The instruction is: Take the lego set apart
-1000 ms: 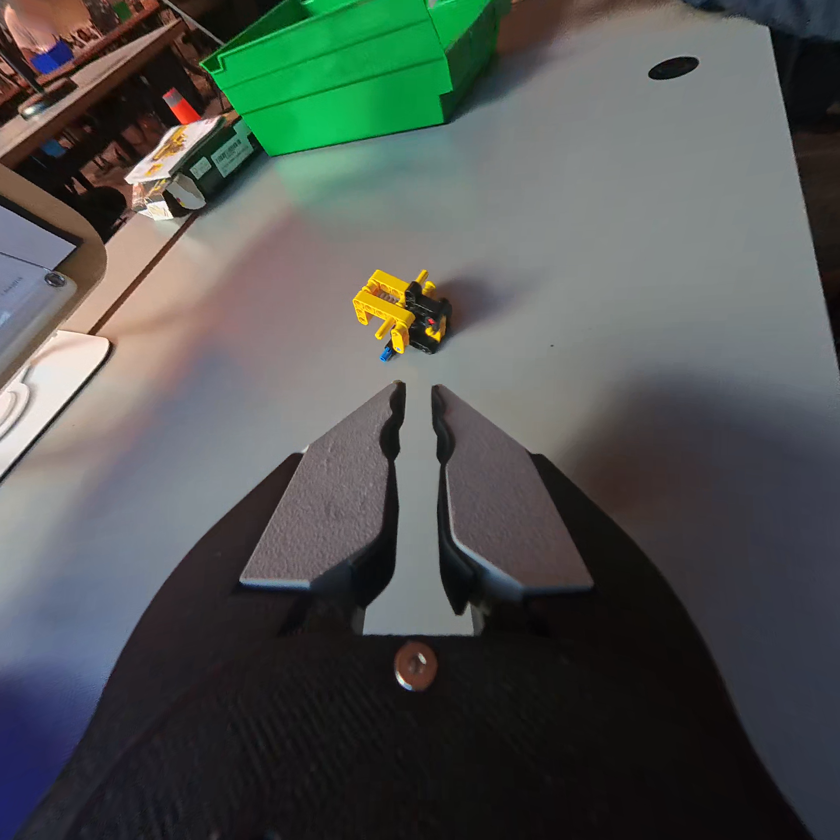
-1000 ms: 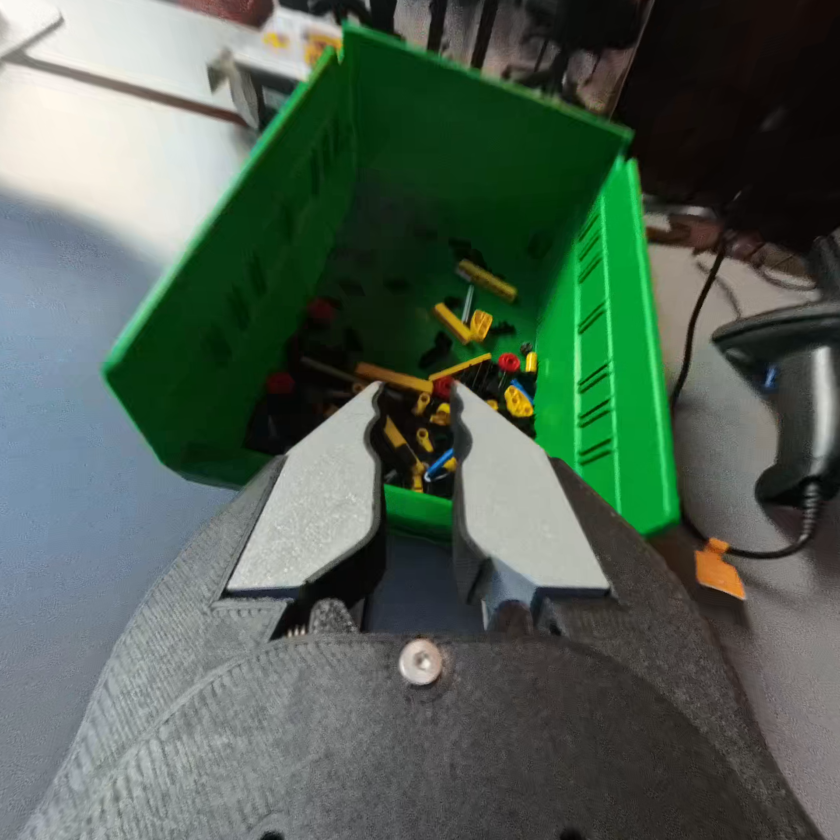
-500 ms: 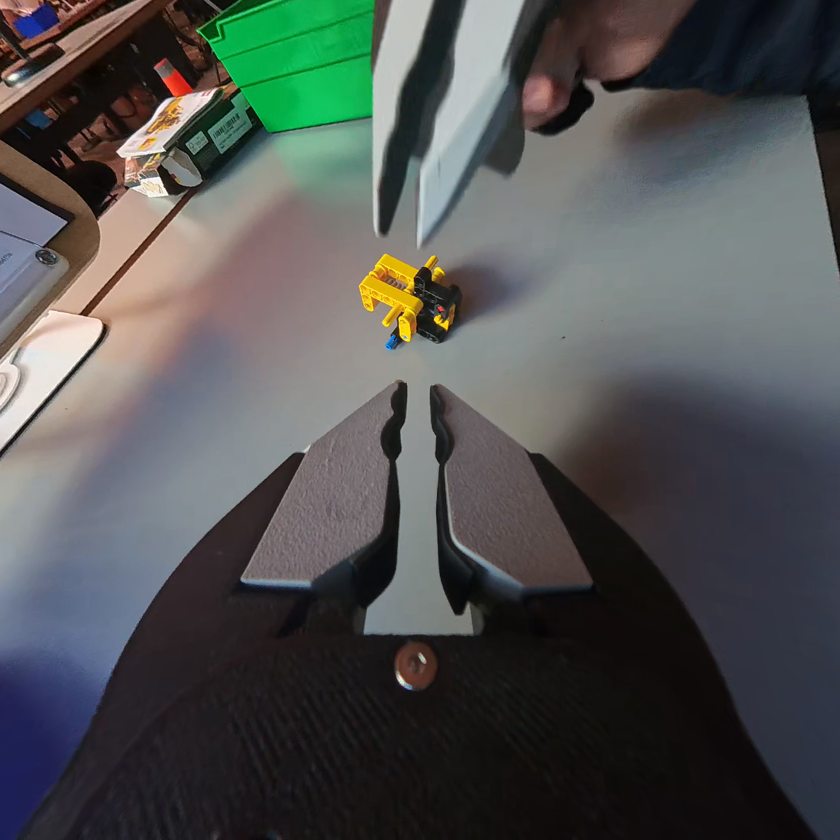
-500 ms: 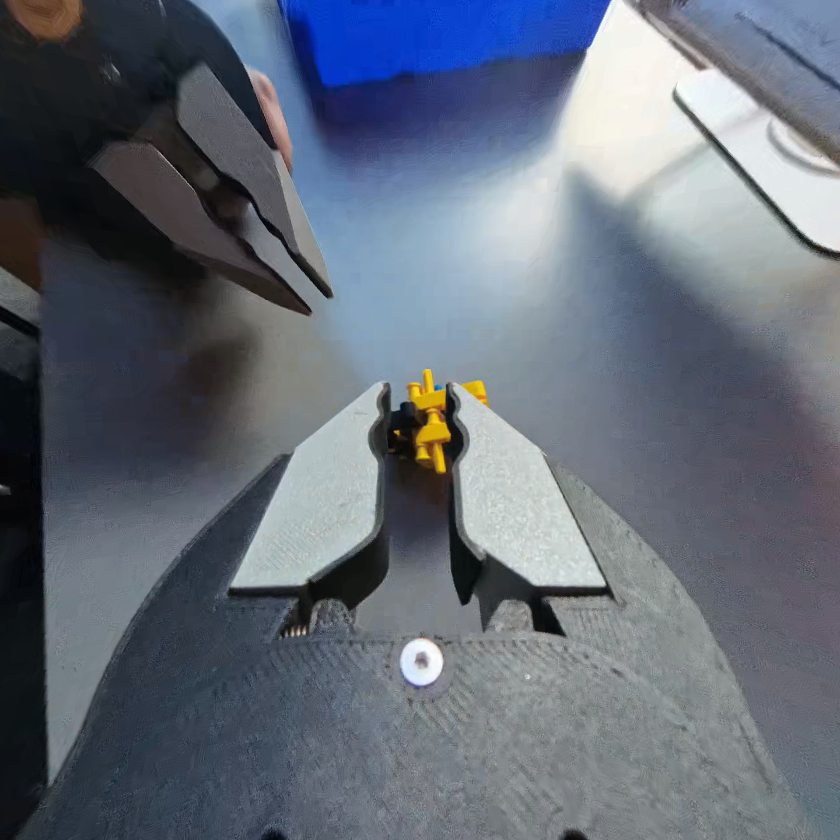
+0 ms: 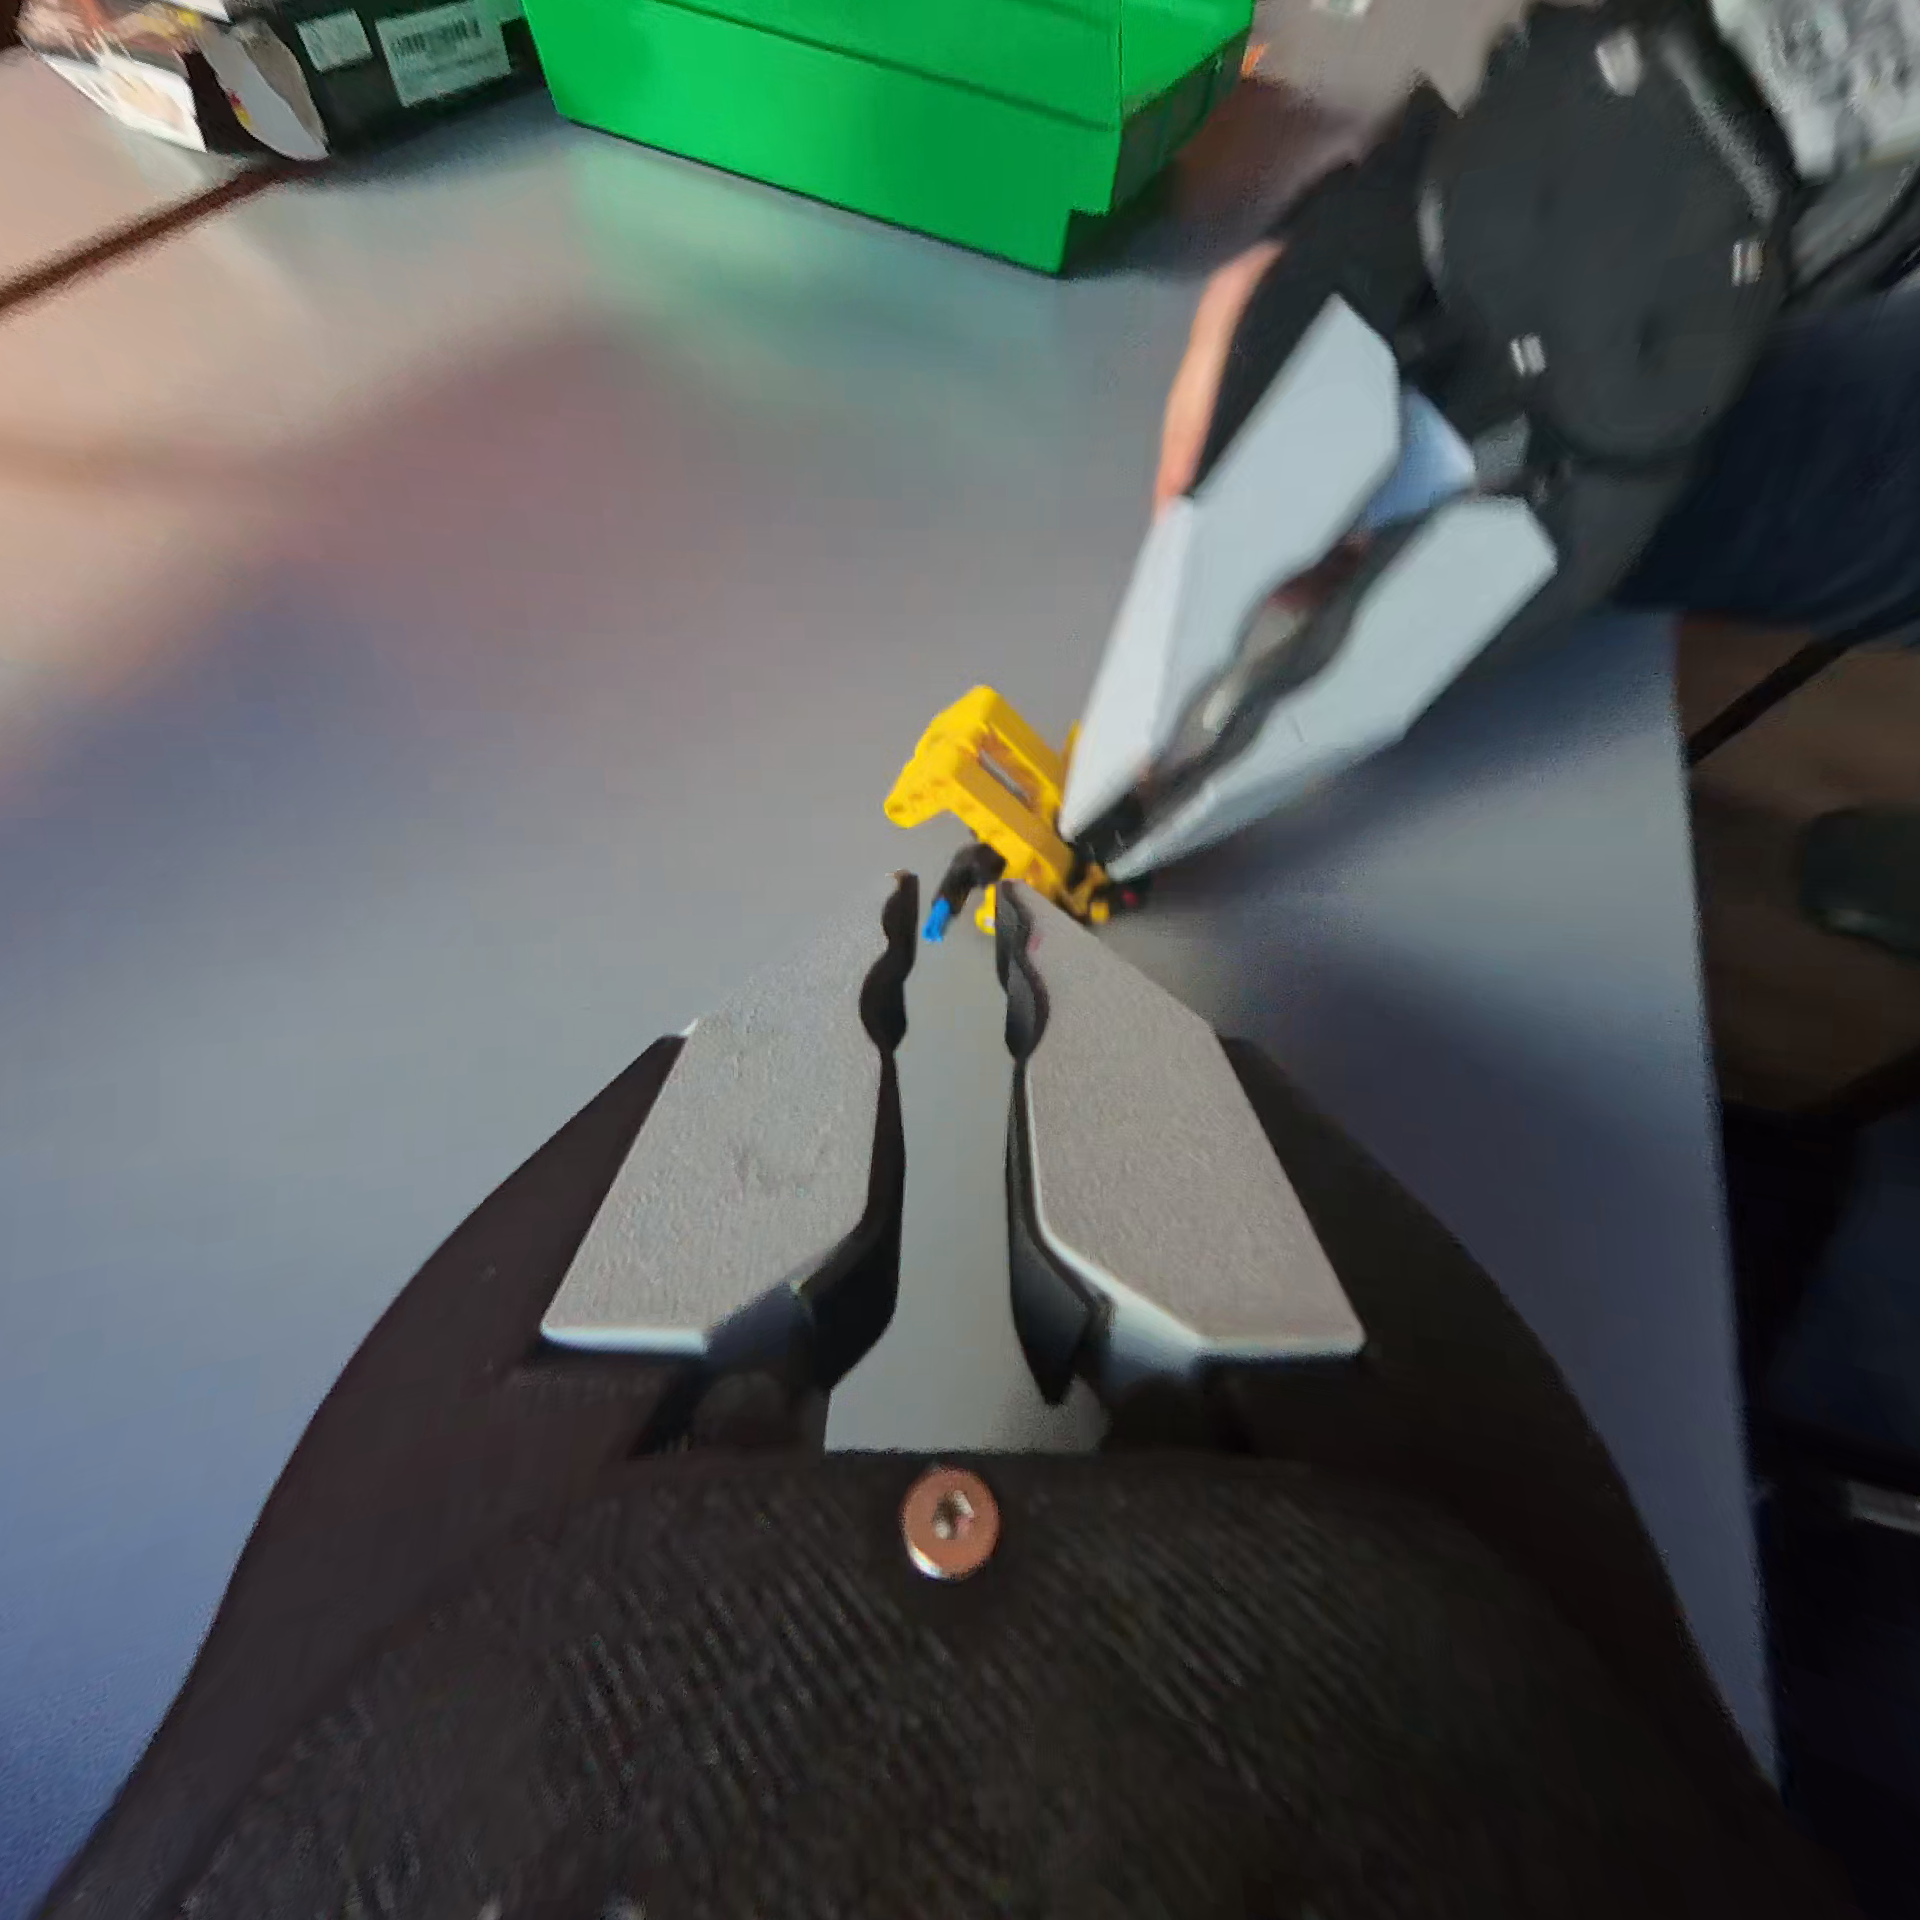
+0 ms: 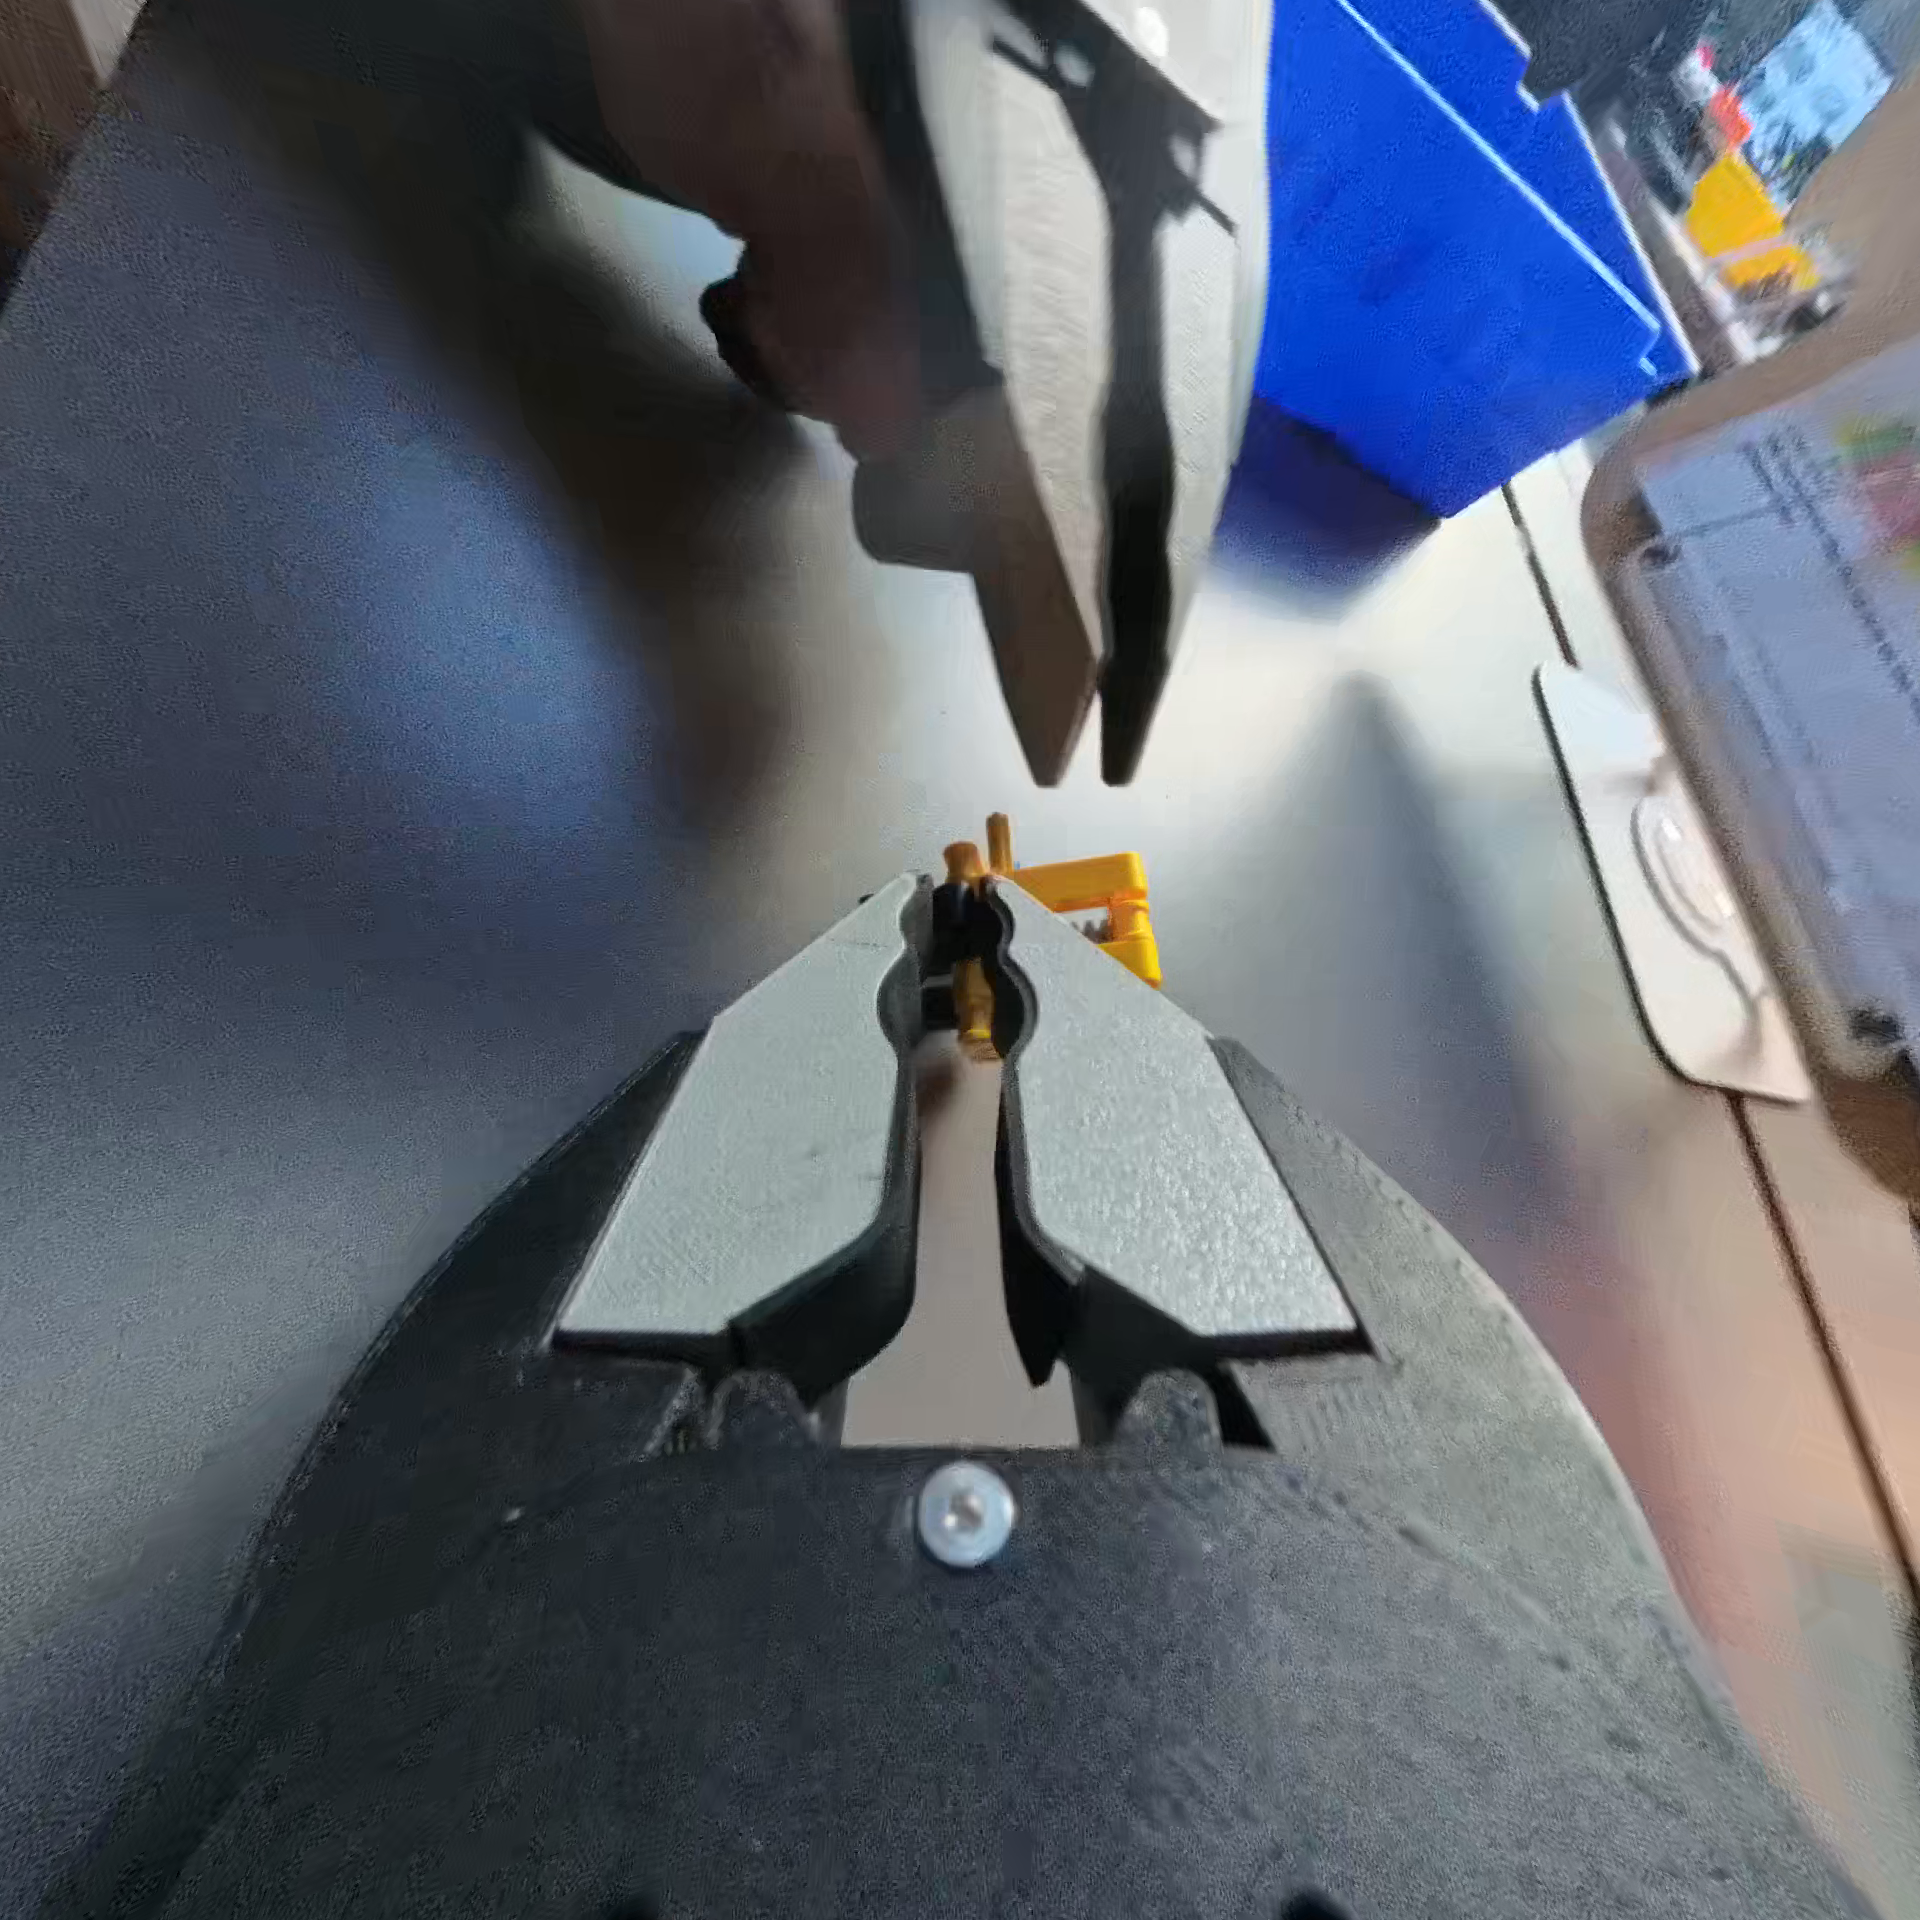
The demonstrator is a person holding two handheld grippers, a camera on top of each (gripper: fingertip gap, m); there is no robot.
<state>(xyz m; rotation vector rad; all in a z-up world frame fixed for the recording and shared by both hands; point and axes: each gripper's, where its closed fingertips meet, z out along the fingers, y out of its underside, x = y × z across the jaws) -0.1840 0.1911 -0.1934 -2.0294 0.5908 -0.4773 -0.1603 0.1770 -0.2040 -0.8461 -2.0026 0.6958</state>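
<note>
The small yellow and black lego set [image 5: 982,779] sits on the grey table [image 5: 520,727]; a blue pin [image 5: 935,920] sticks out of its near side. My left gripper [image 5: 956,896] is slightly open and empty, low over the table, its tips just short of the set with the blue pin at the gap. My right gripper [image 6: 956,888] is shut on the set's black part [image 6: 961,925], with the yellow frame [image 6: 1101,894] sticking out to the right of its tips. The right gripper also shows in the left wrist view [image 5: 1101,842], and the left gripper in the right wrist view [image 6: 1081,769].
Stacked green bins [image 5: 883,125] and a printed box [image 5: 260,73] stand at the far side. Blue bins [image 6: 1455,260] and a screen on a pale stand [image 6: 1766,727] are on the left gripper's side. The table's edge [image 5: 1694,831] runs close to the right of the set. Both grippers' tips are close together, under 4 cm apart.
My right gripper has left the green bin, come to the set and shut on its black part. My left gripper has moved forward up to the set, still slightly open.
</note>
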